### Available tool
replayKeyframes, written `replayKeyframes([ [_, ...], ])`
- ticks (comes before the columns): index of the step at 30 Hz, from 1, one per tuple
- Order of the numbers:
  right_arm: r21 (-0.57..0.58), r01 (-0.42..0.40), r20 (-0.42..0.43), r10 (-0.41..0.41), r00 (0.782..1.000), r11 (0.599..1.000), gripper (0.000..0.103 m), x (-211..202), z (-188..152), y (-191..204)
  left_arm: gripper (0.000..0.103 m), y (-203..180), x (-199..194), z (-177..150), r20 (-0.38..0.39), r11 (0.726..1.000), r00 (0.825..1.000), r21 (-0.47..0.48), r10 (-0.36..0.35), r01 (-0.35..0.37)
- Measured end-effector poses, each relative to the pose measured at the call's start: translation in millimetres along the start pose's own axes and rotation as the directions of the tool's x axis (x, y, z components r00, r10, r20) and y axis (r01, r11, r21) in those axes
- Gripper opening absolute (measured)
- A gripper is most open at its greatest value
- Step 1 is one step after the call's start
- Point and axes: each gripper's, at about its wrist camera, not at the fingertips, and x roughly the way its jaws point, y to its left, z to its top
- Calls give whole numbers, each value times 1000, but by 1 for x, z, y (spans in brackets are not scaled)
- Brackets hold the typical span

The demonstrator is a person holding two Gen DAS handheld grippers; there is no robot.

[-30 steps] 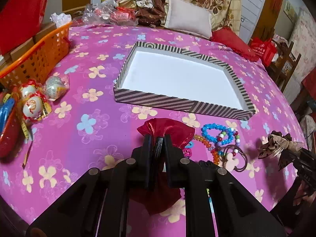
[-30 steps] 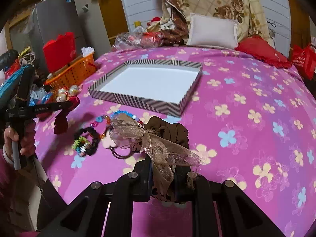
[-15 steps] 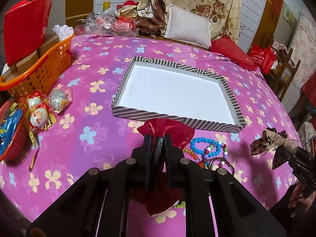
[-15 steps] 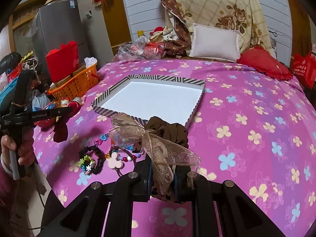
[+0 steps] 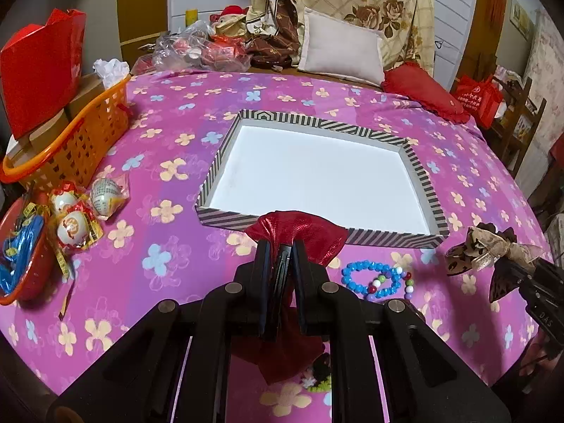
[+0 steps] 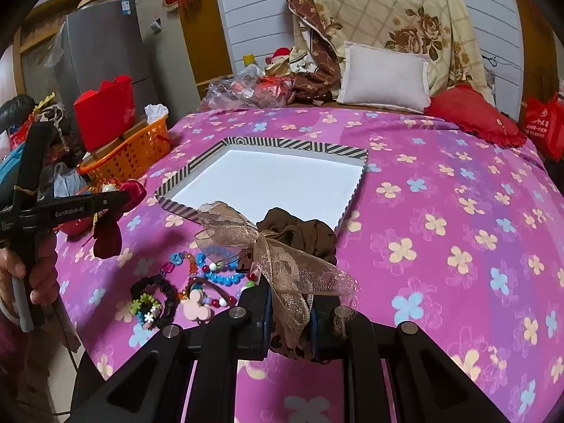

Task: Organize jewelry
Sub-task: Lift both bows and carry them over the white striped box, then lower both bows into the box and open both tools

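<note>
A red pouch (image 5: 296, 234) is being pinched by its gathered neck in the closed left gripper (image 5: 282, 264), at the lower centre of the frame, so that it is hanging free just before the near wall of the striped box (image 5: 387, 238). A brown bow (image 6: 282, 257) is being held clamped in the narrow right gripper (image 6: 290, 308), low in its frame, probably for carrying to that empty box, while the bead bracelets (image 6: 218, 275) are lying on the pink cloth (image 6: 440, 246) at lower left, not yet gathered.

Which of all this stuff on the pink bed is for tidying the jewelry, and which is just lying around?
For the job:
- striped cardboard tray
- shiny red fabric pouch, in the left gripper
- brown ribbon-bow scrunchie, in the right gripper
- blue bead bracelet
- black flower hair tie

Just lying about:
- orange plastic basket
- white pillow
- red cushion
</note>
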Motion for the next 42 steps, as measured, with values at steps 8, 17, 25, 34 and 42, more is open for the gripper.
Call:
replayKeyframes([
  [8, -7, 2, 1, -2, 1000, 1000, 15, 13, 16, 1, 12, -5, 12, 10, -9, 1000, 1000, 7, 13, -13],
  [17, -14, 6, -9, -6, 1000, 1000, 15, 37, 34, -2, 12, -3, 31, 28, -24, 1000, 1000, -21, 12, -13],
  [25, -42, 10, -17, -11, 1000, 999, 15, 63, 55, 0, 12, 5, 57, 50, -38, 998, 999, -58, 22, -24],
  [34, -39, 7, -56, -9, 998, 999, 15, 108, 74, -2, 12, 18, 90, 77, -58, 992, 996, -102, 63, -68],
  [42, -40, 9, -133, -14, 991, 999, 15, 151, 70, -3, 12, 21, 132, 83, -115, 986, 989, -125, 95, -109],
])
